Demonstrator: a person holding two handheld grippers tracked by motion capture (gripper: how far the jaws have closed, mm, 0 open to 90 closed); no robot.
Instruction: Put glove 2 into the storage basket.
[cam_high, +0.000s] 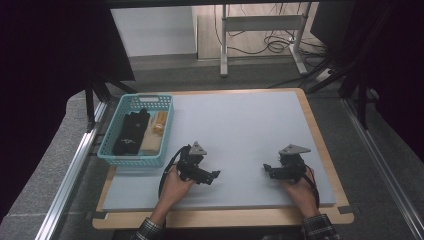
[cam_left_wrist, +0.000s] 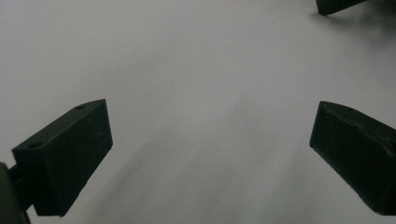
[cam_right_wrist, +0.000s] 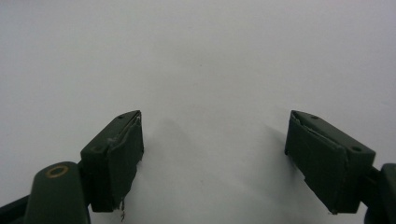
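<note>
High view. The left gripper (cam_high: 216, 174) and right gripper (cam_high: 266, 169) rest low over the bare grey mat (cam_high: 240, 130), each held by a hand (cam_high: 175, 187) coming in from the near edge, their tips turned toward each other across a gap. Neither carries anything. The nearest things lie in the teal basket (cam_high: 120, 150) at the mat's left edge, beside and beyond the left gripper: a black bundle (cam_high: 131, 132), a pale slab (cam_high: 151, 139) and a small orange piece (cam_high: 158, 126). Judged from this layout, the work stands either at its start, with the contents yet to be lifted out, or at its close, with everything put away; the pictures do not settle which. What the black bundle is cannot be made out, and the basket wall hides the lower parts of its contents.

Left gripper view. The jaws stand wide apart with nothing but mat (cam_left_wrist: 196, 93) between them, so the left gripper (cam_left_wrist: 210, 154) is released. A dark tip (cam_left_wrist: 334, 5) cut off at the top right corner is probably the other gripper; too little shows to say more.

Right gripper view. The right gripper (cam_right_wrist: 215, 154) also has its jaws spread and empty over the mat (cam_right_wrist: 196, 60). The pad (cam_right_wrist: 123, 154) on the jaw at the picture's left looks frayed at its lower edge; both jaw bases are cut off by the frame.
</note>
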